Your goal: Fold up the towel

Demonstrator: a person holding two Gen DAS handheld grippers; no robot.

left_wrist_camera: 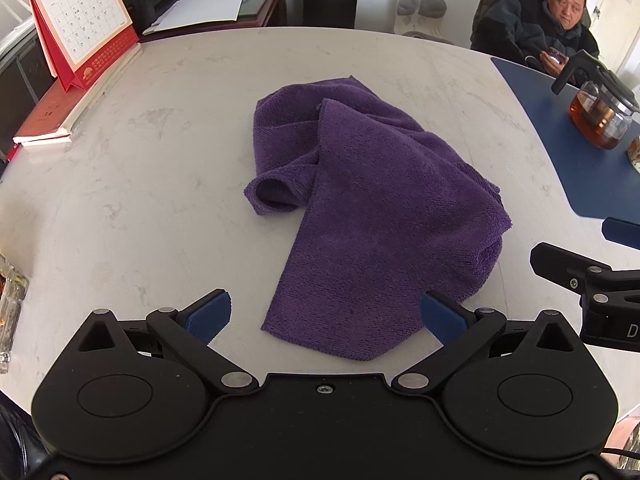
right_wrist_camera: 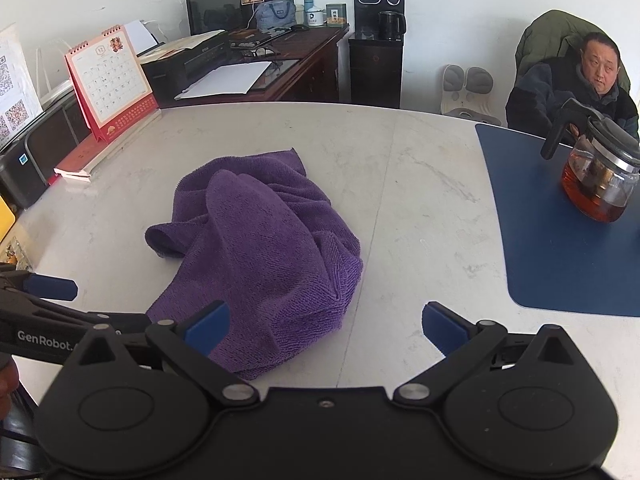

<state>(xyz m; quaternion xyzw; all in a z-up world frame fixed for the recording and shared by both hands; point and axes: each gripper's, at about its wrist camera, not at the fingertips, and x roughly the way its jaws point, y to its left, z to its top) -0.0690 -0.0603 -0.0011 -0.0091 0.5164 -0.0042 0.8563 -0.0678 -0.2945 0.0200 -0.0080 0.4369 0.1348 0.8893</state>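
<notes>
We see a pale, marble-patterned desk (right_wrist_camera: 420, 184) in an office room with white walls. At its left edge a red-based desk calendar (right_wrist_camera: 110, 80) stands on a red-covered book (right_wrist_camera: 80, 160); its page header shows "12". Behind it a dark wooden side desk (right_wrist_camera: 304, 64) carries a black monitor (right_wrist_camera: 214, 8) and white paper sheets (right_wrist_camera: 228, 78). The crumpled purple terry towel (left_wrist_camera: 360, 208) lies bunched near the middle of the desk, untouched. Our left gripper (left_wrist_camera: 325, 316) hangs over its near corner, blue-padded fingers (left_wrist_camera: 208, 316) spread wide and empty; its side reads "GenRobot" in the right wrist view. The right gripper (right_wrist_camera: 326, 326) is likewise spread and empty beside the towel's right edge. Farther right, a glass teapot of amber tea (right_wrist_camera: 598, 184) sits on a dark blue mat (right_wrist_camera: 560, 264), with a seated person (right_wrist_camera: 572, 88) beyond.
</notes>
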